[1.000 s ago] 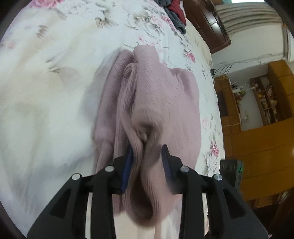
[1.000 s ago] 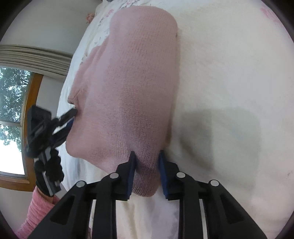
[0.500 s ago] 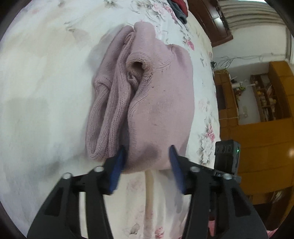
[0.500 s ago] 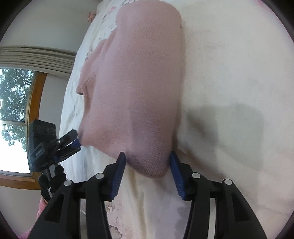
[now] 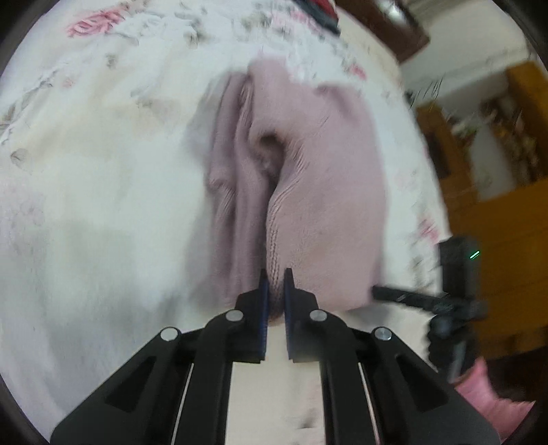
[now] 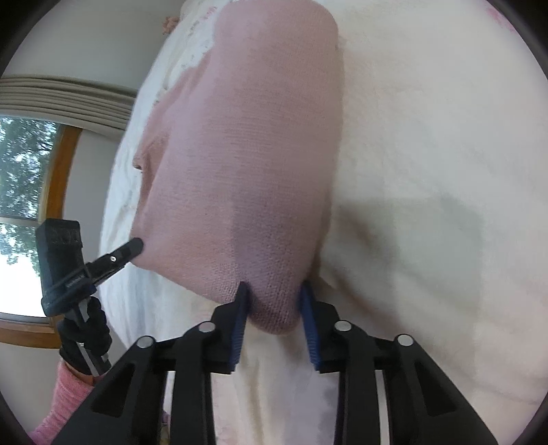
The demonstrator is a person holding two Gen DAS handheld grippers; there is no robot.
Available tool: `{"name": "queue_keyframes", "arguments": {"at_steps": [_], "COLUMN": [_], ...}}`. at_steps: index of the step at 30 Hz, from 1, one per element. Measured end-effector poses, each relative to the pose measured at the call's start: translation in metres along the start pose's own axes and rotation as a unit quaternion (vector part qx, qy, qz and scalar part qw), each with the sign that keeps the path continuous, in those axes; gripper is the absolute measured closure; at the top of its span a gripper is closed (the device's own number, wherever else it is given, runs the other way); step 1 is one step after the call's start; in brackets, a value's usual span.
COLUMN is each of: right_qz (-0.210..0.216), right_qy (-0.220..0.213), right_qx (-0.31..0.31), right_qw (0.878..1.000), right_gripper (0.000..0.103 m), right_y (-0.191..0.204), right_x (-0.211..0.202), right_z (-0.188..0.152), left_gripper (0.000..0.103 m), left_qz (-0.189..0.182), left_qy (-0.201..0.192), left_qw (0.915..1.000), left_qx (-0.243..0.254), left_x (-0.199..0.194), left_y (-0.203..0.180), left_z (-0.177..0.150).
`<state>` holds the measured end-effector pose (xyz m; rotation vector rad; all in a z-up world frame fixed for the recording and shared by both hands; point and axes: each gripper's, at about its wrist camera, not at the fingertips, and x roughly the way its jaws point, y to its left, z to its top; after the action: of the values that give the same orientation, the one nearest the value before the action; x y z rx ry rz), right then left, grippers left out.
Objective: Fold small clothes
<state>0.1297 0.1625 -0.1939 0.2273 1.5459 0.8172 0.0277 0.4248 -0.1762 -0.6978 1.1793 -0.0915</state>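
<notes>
The sweater [image 5: 318,205], a dusty pink knit, lies folded into a long bundle on the bed [image 5: 102,205], which has a white cover printed with pink roses and grey leaves. In the left wrist view its folded layers show as ribbed ridges along one side of the bundle, with a dark hollow between two of them; this view is blurred. In the right wrist view the sweater [image 6: 253,154] shows a smooth, even knit face with a rounded far end.

The left gripper [image 5: 274,284] is at the sweater's near edge, its jaws drawn close together and pinching a ribbed fold of the knit between the blue pads. In the right wrist view the same gripper [image 6: 135,244] reaches in from the side, its tip touching the sweater's near corner; a black-gloved hand [image 6: 85,339] with a pink sleeve [image 6: 65,404] holds it.

The right gripper [image 6: 274,291] is at the sweater's other near corner. Its jaws are spread, one on each side of the rounded corner, the pads just beside the cloth; whether they press it I cannot tell.

Beyond the sweater's far end, at the bed's far edge, lies a dark heap of clothes [image 5: 320,13]. Wooden cabinets [image 5: 496,222] stand past the bed in the left wrist view, and a wood-framed window [image 6: 27,205] in the right.
</notes>
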Motion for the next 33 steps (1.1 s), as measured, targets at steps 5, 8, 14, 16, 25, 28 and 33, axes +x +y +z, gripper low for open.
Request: {"name": "queue_keyframes", "arguments": {"at_steps": [5,8,14,16,25,28,33], "right_qz": [-0.018,-0.019,-0.021,-0.016,-0.027,-0.029,-0.031], "right_qy": [0.011,0.015,-0.018,-0.028,-0.035,-0.031,-0.029], "right_qx": [-0.001,-0.003,-0.032,-0.03,-0.036,-0.038,-0.036], "right_qw": [1.0,1.0,0.999,0.999,0.998,0.998,0.998], "right_gripper": [0.076,0.075,0.057,0.057,0.057,0.057,0.057], "right_y": [-0.002,0.002,0.013,0.013,0.012,0.012,0.012], "right_x": [0.01,0.01,-0.017,-0.025,-0.024,-0.02,-0.01], "right_z": [-0.001,0.002,0.008,0.012,0.019,0.017,0.02], "left_gripper": [0.097,0.093,0.083,0.076,0.072,0.072,0.094], "left_qz": [-0.011,-0.019,-0.07,-0.065,-0.076,-0.083,-0.066], "left_qy": [0.005,0.005,-0.023,-0.045,-0.074,-0.073,-0.078], "left_qw": [0.9998,0.9996,0.9972,0.9967,0.9912,0.9878,0.9893], "left_qx": [-0.019,-0.019,-0.017,-0.02,-0.079,-0.109,-0.104], "left_x": [0.015,0.009,-0.028,-0.037,-0.006,0.003,0.004], "left_y": [0.013,0.013,0.013,0.013,0.014,0.018,0.018], "left_z": [0.002,0.002,0.01,0.026,0.104,0.112,0.117]}}
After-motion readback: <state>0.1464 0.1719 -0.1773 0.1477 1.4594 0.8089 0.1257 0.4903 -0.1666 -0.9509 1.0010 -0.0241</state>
